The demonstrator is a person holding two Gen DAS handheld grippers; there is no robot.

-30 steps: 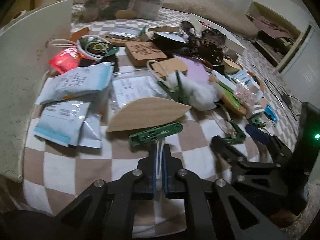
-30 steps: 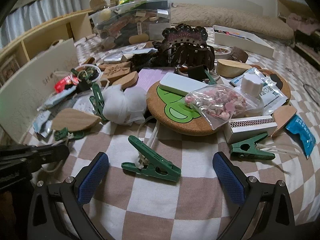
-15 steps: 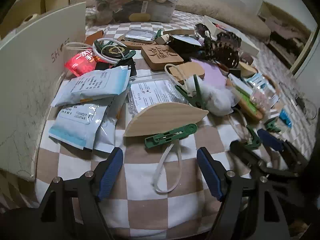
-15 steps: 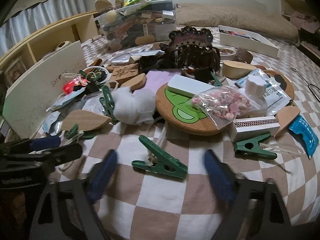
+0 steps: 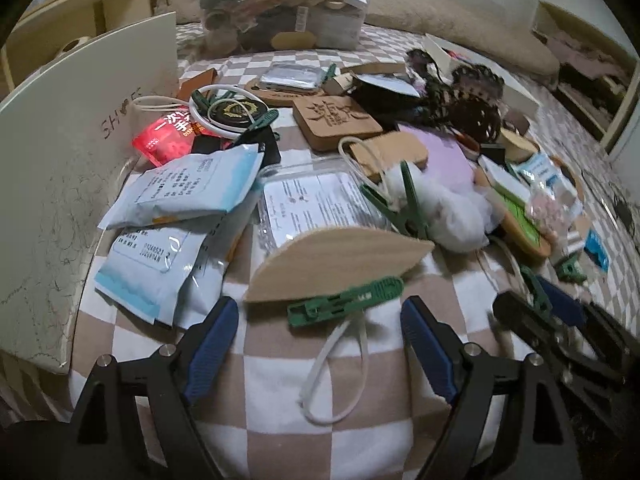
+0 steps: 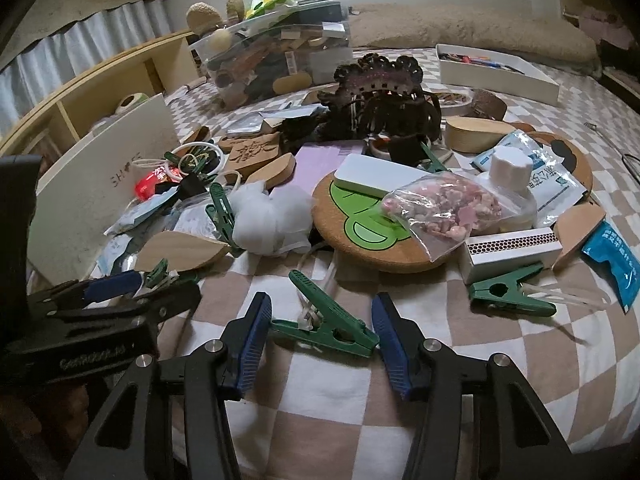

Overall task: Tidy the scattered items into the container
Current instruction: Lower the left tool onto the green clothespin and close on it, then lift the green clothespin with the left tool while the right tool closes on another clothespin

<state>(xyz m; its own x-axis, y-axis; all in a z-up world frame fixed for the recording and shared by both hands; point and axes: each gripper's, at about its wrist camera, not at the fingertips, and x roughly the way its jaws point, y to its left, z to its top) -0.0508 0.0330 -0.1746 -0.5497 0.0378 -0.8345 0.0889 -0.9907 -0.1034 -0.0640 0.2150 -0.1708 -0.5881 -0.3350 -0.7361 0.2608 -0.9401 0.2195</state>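
My left gripper (image 5: 320,320) is opening over the checked cloth; a white cord loop (image 5: 336,368) lies loose between its fingers, touched by neither pad. The cord's green clip (image 5: 344,300) rests just ahead, against a leaf-shaped wooden piece (image 5: 336,260). My right gripper (image 6: 322,312) is shut on another green clip (image 6: 324,328), a blue pad at each end of it. The clear container (image 6: 276,52), heaped with items, stands at the back. The left gripper (image 6: 120,292) shows at the right wrist view's left edge.
A white board (image 5: 60,180) stands along the left. Blue-white sachets (image 5: 180,192) lie beside it. A cork coaster (image 6: 372,240), a matchbox (image 6: 512,248), a third green clip (image 6: 508,288), a dark hair claw (image 6: 380,96) and a white tray (image 6: 500,72) crowd the cloth.
The left gripper let go of the white cord and opened wide, leaving the cord on the cloth. The right gripper closed from wide open onto the green clip.
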